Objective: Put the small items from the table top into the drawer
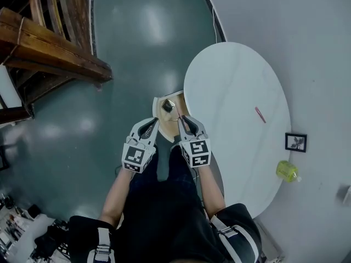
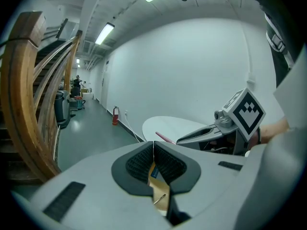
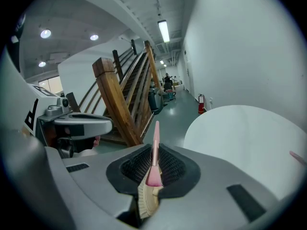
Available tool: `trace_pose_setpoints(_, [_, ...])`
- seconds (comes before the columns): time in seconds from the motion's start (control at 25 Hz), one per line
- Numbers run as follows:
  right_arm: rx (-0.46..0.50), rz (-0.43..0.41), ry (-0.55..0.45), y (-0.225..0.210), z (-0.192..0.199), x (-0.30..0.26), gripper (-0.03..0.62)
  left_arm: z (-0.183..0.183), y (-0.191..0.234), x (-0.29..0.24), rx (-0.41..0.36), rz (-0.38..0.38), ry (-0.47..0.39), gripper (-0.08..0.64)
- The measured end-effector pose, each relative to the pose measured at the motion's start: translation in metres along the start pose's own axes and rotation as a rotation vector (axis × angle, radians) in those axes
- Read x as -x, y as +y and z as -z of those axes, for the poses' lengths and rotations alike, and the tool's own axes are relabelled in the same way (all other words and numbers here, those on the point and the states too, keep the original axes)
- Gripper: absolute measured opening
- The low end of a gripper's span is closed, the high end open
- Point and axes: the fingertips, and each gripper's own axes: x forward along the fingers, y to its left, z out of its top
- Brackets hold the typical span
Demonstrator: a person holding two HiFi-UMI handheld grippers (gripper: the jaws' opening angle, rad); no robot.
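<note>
Pink-handled and tan-bristled, a small brush (image 3: 154, 147) sits clamped between the pads of my right gripper (image 3: 154, 152), its handle poking out past the tips. In the head view my 2 grippers hang side by side over the open wooden drawer (image 1: 159, 111) at the near end of the white oval table (image 1: 236, 81), with the brush above the drawer's table side. My left gripper (image 1: 151, 123) holds nothing: its own view shows the jaws closed tip to tip, and the drawer's wooden floor shows through the gap behind them. 1 shiny item (image 1: 169, 106) lies inside the drawer (I cannot tell what it is). Another slim pink item (image 1: 260, 114) lies on the table top, well apart from the drawer, toward the wall side. A yellow-green bottle (image 1: 287, 171) lies at the table's edge, whether on it or beside it I cannot tell, and a small black frame (image 1: 296, 142) sits near it.
</note>
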Motion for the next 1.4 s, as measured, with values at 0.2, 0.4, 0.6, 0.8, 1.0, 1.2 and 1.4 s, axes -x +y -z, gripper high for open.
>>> trace_pose_setpoints(0.2, [-0.013, -0.016, 0.060, 0.001, 0.030, -0.026, 0.064, 0.023, 0.011, -0.013, 0.026, 0.013, 0.030, 0.020])
trace_pose_setpoints(0.4, [-0.029, -0.009, 0.110, 0.003, 0.056, -0.042, 0.064, 0.049, 0.020, -0.017, 0.047, 0.026, 0.065, 0.020])
trace_pose_setpoints(0.6, [-0.053, -0.005, 0.157, 0.003, 0.088, -0.054, 0.064, 0.075, 0.025, -0.024, 0.064, 0.041, 0.096, 0.020])
trace_pose_setpoints(0.8, [-0.074, -0.007, 0.198, 0.002, 0.118, -0.070, 0.066, 0.101, 0.030, -0.035, 0.083, 0.054, 0.115, 0.020])
trace_pose_setpoints(1.0, [-0.095, -0.010, 0.234, -0.001, 0.146, -0.084, 0.066, 0.128, 0.032, -0.045, 0.110, 0.063, 0.138, 0.020])
trace_pose_setpoints(1.2, [-0.105, -0.005, 0.252, -0.004, 0.161, -0.093, 0.065, 0.146, 0.032, -0.049, 0.129, 0.070, 0.157, 0.020])
trace_pose_setpoints(1.4, [-0.100, -0.002, 0.265, -0.006, 0.168, -0.103, 0.065, 0.153, 0.033, -0.046, 0.139, 0.069, 0.163, 0.020])
